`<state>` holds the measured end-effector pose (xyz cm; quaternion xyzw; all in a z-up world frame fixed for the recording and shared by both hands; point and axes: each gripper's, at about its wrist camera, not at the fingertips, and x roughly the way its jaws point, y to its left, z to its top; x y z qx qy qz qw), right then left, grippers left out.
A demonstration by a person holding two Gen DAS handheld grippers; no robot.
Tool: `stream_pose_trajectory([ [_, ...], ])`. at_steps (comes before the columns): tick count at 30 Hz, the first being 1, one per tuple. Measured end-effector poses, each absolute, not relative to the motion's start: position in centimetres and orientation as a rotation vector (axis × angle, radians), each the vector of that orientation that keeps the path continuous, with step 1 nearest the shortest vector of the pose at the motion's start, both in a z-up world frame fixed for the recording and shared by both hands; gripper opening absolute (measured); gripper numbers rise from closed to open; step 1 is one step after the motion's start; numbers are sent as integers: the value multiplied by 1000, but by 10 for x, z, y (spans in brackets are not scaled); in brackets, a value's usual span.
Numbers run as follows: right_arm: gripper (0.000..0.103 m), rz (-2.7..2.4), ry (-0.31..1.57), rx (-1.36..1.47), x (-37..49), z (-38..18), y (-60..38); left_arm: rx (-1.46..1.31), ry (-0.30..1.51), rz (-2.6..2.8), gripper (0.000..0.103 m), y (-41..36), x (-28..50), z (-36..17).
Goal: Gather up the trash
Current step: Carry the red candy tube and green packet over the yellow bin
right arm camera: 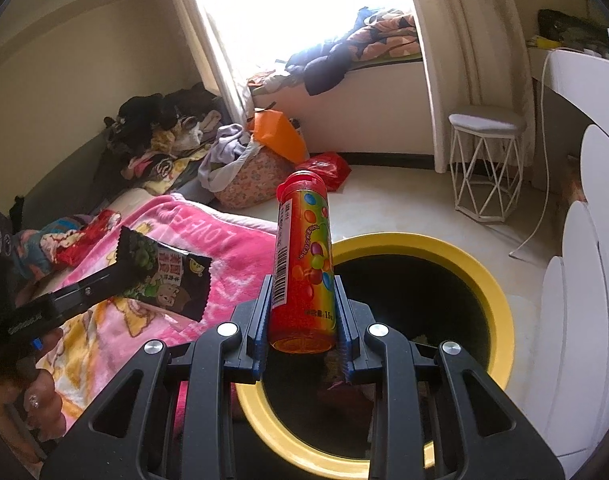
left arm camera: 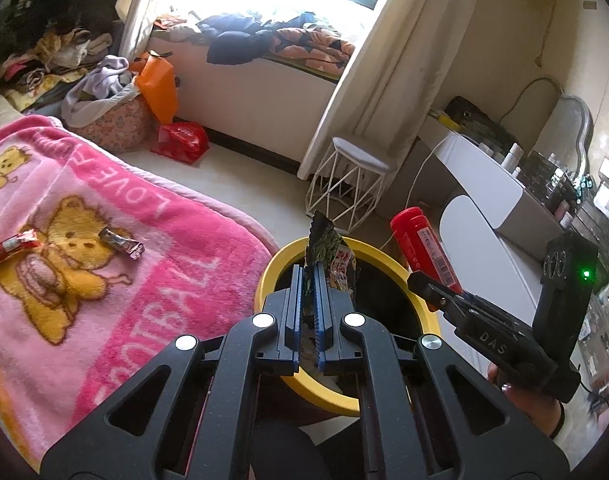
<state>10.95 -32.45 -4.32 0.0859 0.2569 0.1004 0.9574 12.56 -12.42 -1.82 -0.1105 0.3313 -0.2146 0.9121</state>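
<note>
My left gripper (left arm camera: 309, 276) is shut on a dark snack wrapper (left arm camera: 330, 256) and holds it upright over the yellow-rimmed black bin (left arm camera: 272, 268). It also shows in the right wrist view (right arm camera: 172, 276), left of the bin (right arm camera: 500, 312). My right gripper (right arm camera: 303, 312) is shut on a red candy tube (right arm camera: 304, 256), held upright above the bin's near rim; the tube also shows in the left wrist view (left arm camera: 424, 248). Two wrappers lie on the pink blanket (left arm camera: 104, 264): a red one (left arm camera: 10, 246) and a small dark one (left arm camera: 122, 242).
A white wire stool (left arm camera: 350, 184) stands beyond the bin. A white dresser (left arm camera: 488, 200) is at the right. A laundry basket (left arm camera: 116, 116), an orange bag (left arm camera: 158, 84) and a red bag (left arm camera: 182, 142) sit on the floor by the window seat.
</note>
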Motion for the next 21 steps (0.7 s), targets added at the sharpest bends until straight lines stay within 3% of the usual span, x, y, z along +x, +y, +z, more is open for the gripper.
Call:
stream_pose_trajectory([
  [21,26,75,523,230,101,-53,-369,-158,701,-516,3,-167,127,-24],
])
